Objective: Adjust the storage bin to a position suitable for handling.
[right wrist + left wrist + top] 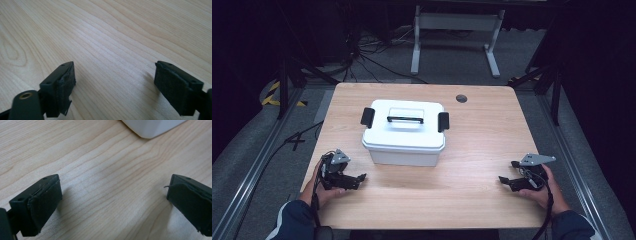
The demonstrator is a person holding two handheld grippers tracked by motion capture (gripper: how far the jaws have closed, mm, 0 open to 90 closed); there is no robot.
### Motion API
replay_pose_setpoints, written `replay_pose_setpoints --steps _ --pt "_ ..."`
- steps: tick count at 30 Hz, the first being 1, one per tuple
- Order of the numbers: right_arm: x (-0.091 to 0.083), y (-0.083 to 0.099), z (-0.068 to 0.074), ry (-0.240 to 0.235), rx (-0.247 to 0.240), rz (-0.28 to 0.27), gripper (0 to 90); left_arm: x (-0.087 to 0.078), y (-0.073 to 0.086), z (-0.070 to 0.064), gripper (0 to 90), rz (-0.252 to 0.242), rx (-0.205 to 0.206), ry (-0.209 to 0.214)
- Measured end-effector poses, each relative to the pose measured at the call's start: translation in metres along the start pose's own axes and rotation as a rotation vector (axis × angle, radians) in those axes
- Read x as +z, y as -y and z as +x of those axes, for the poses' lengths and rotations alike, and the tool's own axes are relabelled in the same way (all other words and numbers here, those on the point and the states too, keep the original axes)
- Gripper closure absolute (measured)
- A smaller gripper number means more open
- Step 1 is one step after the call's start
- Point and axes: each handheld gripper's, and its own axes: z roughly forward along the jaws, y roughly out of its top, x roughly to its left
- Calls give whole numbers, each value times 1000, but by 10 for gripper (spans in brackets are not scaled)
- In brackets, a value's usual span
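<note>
At the near edge of the wooden bench [482, 135], the left gripper [356, 181] rests low at the left side and the right gripper [508, 172] at the right, each held in 1 hand, well apart from each other. Both point inward, and both have their jaws spread wide with nothing between them but bare wood. Farther back, between the 2 grippers and near the middle of the bench, stands a white lidded box [404, 132] with a dark handle [405, 119] on top and 2 black latches at its ends, lid on. A corner of the box shows just ahead in the left gripper view.
</note>
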Motion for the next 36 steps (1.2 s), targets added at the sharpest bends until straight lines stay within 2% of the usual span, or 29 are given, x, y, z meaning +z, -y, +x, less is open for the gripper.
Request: replay_pose_setpoints --steps 2,4,6,9,13,21,24,34,36 --pt "0 -1 0 -4 -7 5 224 -1 1 3 3 1 28 18" --pt "-1 -3 0 -19 -23 9 270 -3 4 6 3 4 38 49" --pt "-1 -5 1 -25 -34 16 293 -4 5 8 3 1 55 55" --pt "-4 -10 1 -33 -30 7 309 -5 6 9 1 2 42 52" --pt "-9 -20 4 -18 -48 7 343 -6 7 10 2 0 37 45" --pt "-18 -34 5 -16 -79 -37 376 -6 8 9 2 -3 28 49" --pt "-24 -48 7 -27 -103 -63 389 -6 8 10 2 -5 38 46" --pt "-46 -107 13 -34 -211 -70 406 -6 8 10 2 -5 34 46" --pt "-50 -119 15 -34 -220 -75 406 -6 8 10 3 -5 43 43"
